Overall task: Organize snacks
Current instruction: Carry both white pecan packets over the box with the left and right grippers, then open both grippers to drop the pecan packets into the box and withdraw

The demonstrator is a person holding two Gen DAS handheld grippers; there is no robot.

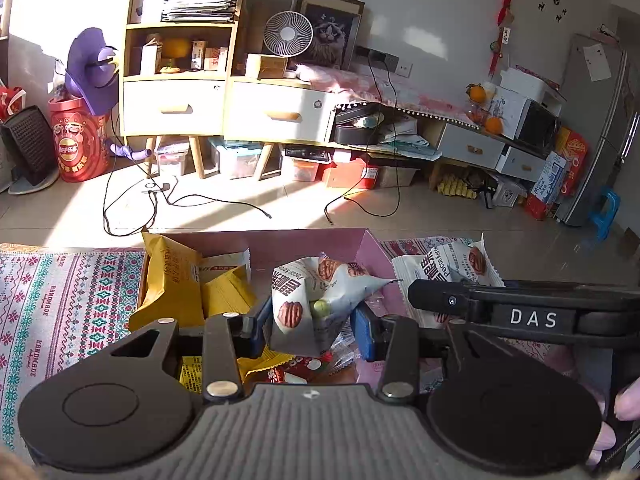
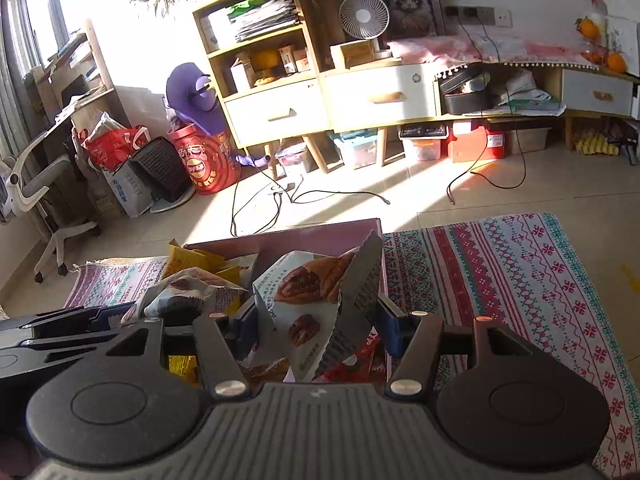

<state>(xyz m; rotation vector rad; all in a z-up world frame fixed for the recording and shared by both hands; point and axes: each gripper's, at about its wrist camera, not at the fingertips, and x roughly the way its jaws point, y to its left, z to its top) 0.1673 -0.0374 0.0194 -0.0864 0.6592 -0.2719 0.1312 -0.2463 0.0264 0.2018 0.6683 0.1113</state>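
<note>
Altogether two pecan packets (image 1: 308,300) (image 2: 320,312), one per gripper (image 1: 310,326) (image 2: 318,326), above one box (image 1: 372,256).

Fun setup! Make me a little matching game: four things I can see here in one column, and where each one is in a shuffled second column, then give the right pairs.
Things:
1. white pecan packet
2. yellow snack bags
3. small white fan
4. red round tin

Places:
A. on the floor beside the shelf unit
B. on top of the low cabinet
C. pinched in the left gripper
D. lying in the pink box

Pairs: 1-C, 2-D, 3-B, 4-A
</note>
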